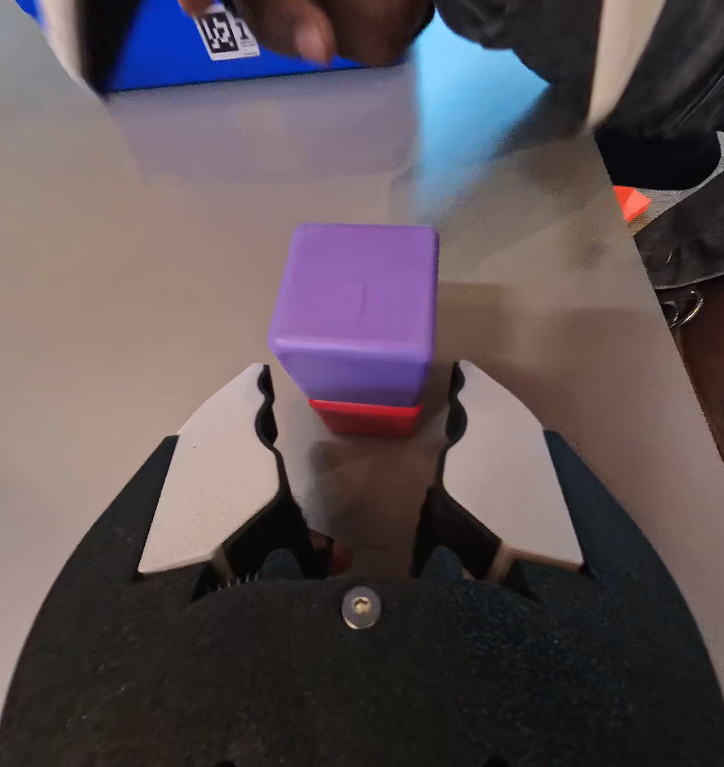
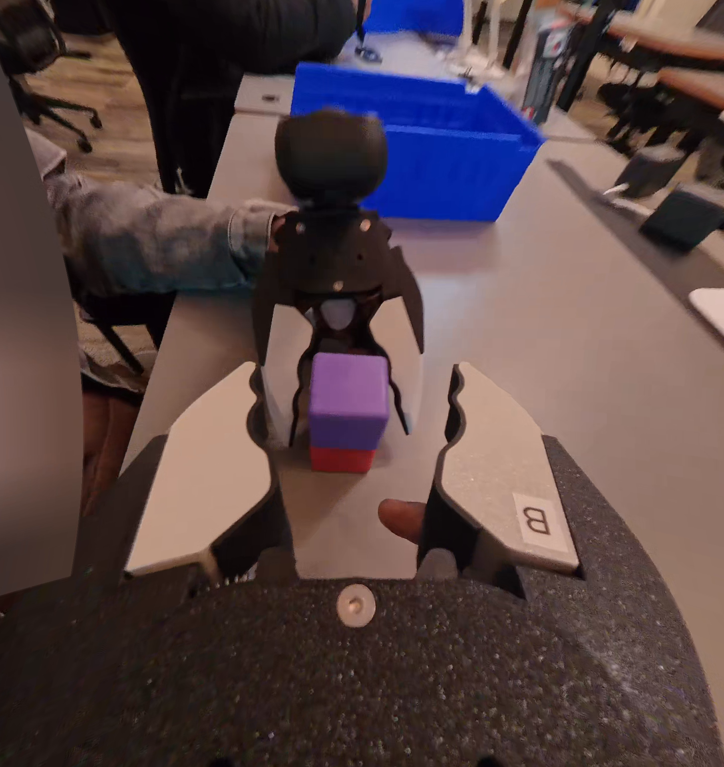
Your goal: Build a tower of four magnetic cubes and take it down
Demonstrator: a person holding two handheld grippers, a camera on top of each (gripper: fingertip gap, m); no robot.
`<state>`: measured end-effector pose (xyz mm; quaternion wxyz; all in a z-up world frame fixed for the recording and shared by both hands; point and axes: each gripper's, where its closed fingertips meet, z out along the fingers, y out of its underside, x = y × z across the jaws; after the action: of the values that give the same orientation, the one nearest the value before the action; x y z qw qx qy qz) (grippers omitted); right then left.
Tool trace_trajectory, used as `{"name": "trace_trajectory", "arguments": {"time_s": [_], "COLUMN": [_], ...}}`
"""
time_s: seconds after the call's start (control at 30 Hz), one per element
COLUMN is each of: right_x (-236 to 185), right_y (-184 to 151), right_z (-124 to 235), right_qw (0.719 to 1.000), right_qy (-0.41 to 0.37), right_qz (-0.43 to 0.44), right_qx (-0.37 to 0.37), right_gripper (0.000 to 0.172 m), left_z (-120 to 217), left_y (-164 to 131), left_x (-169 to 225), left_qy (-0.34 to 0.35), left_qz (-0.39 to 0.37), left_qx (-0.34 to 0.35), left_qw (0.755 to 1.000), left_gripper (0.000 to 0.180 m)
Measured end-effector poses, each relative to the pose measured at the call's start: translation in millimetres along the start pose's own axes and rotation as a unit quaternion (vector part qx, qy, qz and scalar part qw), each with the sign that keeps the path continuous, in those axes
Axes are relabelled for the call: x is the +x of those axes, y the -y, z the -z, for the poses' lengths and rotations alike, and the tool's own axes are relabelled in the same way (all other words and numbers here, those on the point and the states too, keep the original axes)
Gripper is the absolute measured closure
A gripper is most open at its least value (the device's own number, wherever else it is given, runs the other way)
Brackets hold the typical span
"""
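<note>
Two cubes make the whole tower so far: a purple cube (image 1: pixel 354 299) sitting squarely on a red cube (image 1: pixel 366 419), upright on the grey table (image 1: pixel 144 249). The left gripper (image 1: pixel 360 398) has its fingers spread wide on either side of the stack, with clear table showing between each finger and the cubes, so nothing is held. From the opposite side, the right gripper (image 2: pixel 352 398) also stands open and bare, short of the stack, facing the left one across it.

I'd judge the pair flanks the stack this way so that one can steady it while the other brings or removes a cube; with only two of four stacked, the task looks about halfway built or nearly taken down, and I cannot tell which.

Farther out stands a blue bin (image 2: pixel 447 166), and a small orange piece (image 1: pixel 632 203) lies at the table's edge. The right gripper carries a white sticker with a single letter (image 2: pixel 536 521); a square black-and-white coded tag (image 1: pixel 227 33) also shows near the bin.
</note>
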<state>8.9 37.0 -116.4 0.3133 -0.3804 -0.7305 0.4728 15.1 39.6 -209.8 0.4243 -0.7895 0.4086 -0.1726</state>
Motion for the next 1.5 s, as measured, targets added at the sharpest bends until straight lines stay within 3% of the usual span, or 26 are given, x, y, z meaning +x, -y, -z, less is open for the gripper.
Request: {"name": "trace_trajectory", "arguments": {"time_s": [0.03, 0.27, 0.33, 0.67, 0.83, 1.07, 1.2, 1.33, 1.5], "right_x": [-3.2, -13.1, -11.9, -10.8, 3.4, 32.7, 63.7, 91.0, 100.0], "right_y": [-6.9, -33.0, -35.4, -35.0, -0.6, 24.5, 10.0, -31.0, -97.7], "right_z": [-6.2, -27.4, -28.4, -25.3, 8.7, 92.4, 160.7, 230.2, 276.6], "right_qw": [1.0, 0.998, 0.998, 0.998, 0.999, 0.988, 0.954, 0.888, 0.812], "right_qy": [0.008, 0.028, 0.024, 0.018, -0.021, -0.147, -0.29, -0.425, -0.486], "right_qz": [-0.004, -0.014, -0.01, -0.004, -0.024, -0.027, -0.059, -0.124, -0.23], "right_qx": [-0.012, -0.063, -0.065, -0.063, 0.009, 0.021, -0.038, -0.124, -0.225], "right_gripper": [0.089, 0.102, 0.123, 0.123, 0.123, 0.123, 0.123, 0.123, 0.123], "left_z": [0.0, -5.5, -7.6, -7.5, -7.3, -7.2, -7.2, -7.1, -6.8], "left_y": [0.0, -8.2, -10.7, -10.8, -13.6, -13.4, -13.2, -13.1, -12.8], "left_x": [0.0, 4.3, 4.9, 4.8, 4.1, 3.9, 3.4, 3.3, 3.2], "left_qy": [-0.002, -0.013, -0.011, -0.006, -0.009, -0.007, -0.004, -0.004, -0.002], "left_qz": [0.002, -0.006, -0.013, -0.016, -0.005, -0.008, -0.01, -0.011, -0.016], "left_qx": [0.0, -0.031, -0.042, -0.041, -0.049, -0.048, -0.048, -0.048, -0.048], "left_qw": [1.0, 0.999, 0.999, 0.999, 0.999, 0.999, 0.999, 0.999, 0.999], "left_gripper": [0.104, 0.118, 0.125, 0.128, 0.128, 0.129, 0.129, 0.129, 0.129]}}
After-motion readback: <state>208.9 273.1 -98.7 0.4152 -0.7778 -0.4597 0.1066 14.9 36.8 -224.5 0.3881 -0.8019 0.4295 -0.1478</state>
